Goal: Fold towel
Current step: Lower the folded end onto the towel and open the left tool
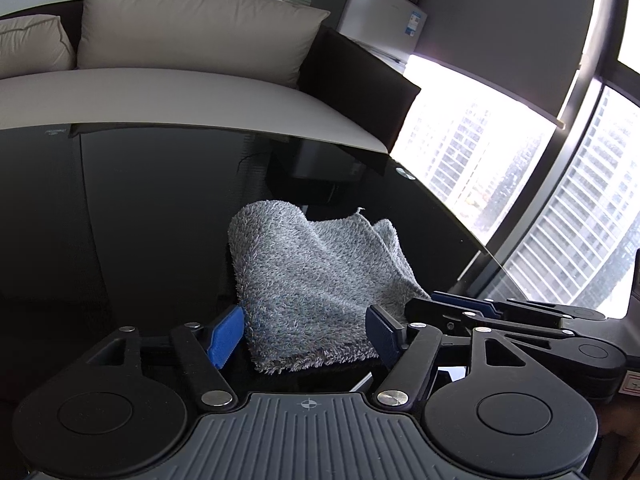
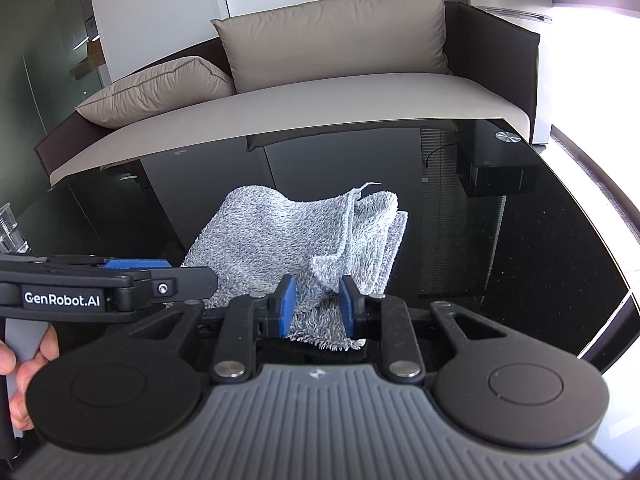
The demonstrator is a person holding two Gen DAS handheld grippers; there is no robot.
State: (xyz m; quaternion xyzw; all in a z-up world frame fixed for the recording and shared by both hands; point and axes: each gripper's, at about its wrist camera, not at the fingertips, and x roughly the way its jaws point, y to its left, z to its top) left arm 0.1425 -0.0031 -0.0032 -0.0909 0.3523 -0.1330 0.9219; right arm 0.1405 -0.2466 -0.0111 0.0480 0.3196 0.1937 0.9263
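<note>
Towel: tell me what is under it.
The grey towel lies rumpled and partly folded on the glossy black table, with dark tabletop visible all around it. Its own folded layers show at the right edge; whatever lies beneath them is covered.

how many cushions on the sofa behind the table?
2. A large upright cushion leans against the sofa back. A smaller cushion lies slumped beside it, toward the left of the right wrist view. More may sit out of frame.

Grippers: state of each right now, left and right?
Left gripper: open, towel edge between its pads, not pinched.
Right gripper: jaws narrow around a towel fold; grip cannot be told.
</note>
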